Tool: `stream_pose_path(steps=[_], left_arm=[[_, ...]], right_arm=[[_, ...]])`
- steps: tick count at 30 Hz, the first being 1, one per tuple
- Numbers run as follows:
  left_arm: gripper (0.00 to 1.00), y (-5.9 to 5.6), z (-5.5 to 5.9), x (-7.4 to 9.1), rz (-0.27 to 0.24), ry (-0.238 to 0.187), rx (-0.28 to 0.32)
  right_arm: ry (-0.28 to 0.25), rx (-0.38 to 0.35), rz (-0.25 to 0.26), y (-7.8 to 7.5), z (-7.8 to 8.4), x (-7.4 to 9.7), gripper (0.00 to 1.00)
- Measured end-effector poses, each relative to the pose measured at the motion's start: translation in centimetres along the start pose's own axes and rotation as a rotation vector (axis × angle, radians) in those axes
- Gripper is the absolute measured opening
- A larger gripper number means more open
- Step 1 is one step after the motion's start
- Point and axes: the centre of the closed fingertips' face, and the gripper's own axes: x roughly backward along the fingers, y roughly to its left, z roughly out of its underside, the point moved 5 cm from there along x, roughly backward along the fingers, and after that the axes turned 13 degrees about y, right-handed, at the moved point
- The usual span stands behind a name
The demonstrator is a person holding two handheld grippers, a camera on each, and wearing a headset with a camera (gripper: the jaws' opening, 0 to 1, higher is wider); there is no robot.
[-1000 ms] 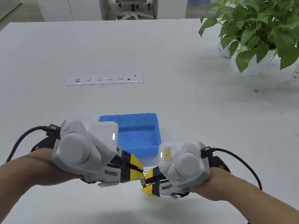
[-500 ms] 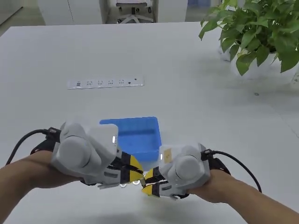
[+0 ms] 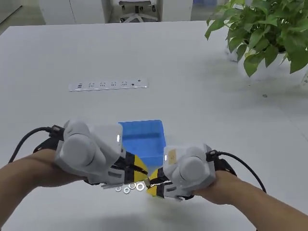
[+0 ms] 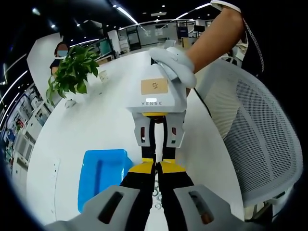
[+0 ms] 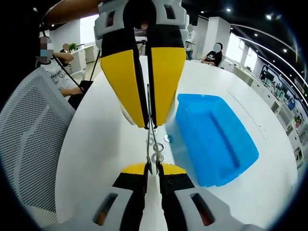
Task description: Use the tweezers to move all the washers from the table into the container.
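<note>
While flat ring-shaped washers (image 3: pixel 126 190) lie by the blue container (image 3: pixel 142 137), thin metal tweezers (image 5: pixel 148 144) are pinched by the left tongs (image 4: pixel 157 168) and right tongs (image 5: pixel 153 168).

Left gripper (image 3: pixel 142 171), right gripper (image 3: pixel 151 183) nose-to-nose

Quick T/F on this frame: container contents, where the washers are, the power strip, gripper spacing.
1. No washer lies in the blue container. True.
2. Several washers lie on the table just in front of the container, below the gripper tips. True.
3. The power strip sits inside the container. False: the power strip lies flat on the table, well beyond the container.
4. The two grippers are spread far apart. False: the left gripper and right gripper face each other tip to tip, with the thin tweezers running between their jaws.
</note>
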Motion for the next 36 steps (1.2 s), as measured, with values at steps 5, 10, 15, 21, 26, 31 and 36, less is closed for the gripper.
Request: stream_pose_path(steps=[5, 10, 15, 21, 26, 31, 36], left_arm=[[0.06, 0.3, 0.0, 0.0, 0.002, 0.000, -0.006], [0.06, 0.6, 0.0, -0.2, 0.001, -0.001, -0.009], [0.06, 0.8, 0.0, -0.5, 0.004, 0.000, -0.013], [0.07, 1.1, 0.0, -0.6, 0.005, -0.006, -0.007], [0.07, 1.3, -0.1, -0.6, 0.009, -0.007, -0.004], [0.07, 1.6, -0.1, -0.7, 0.006, -0.008, 0.013], [0.07, 2.0, -0.2, -0.8, 0.007, -0.008, 0.026]], right_arm=[[0.000, -0.005, 0.010, -0.4, 0.0, 0.0, 0.11], [0.003, -0.008, 0.016, -0.6, 0.1, -0.1, 0.11], [0.011, -0.008, 0.017, -0.7, 0.2, -0.2, 0.11], [0.005, -0.024, 0.009, -0.9, 0.3, -0.2, 0.12], [0.004, -0.030, 0.006, -0.9, 0.3, -0.2, 0.12], [0.002, -0.038, 0.004, -1.0, 0.4, -0.3, 0.12], [-0.001, -0.039, 0.007, -1.2, 0.3, -0.2, 0.13]])
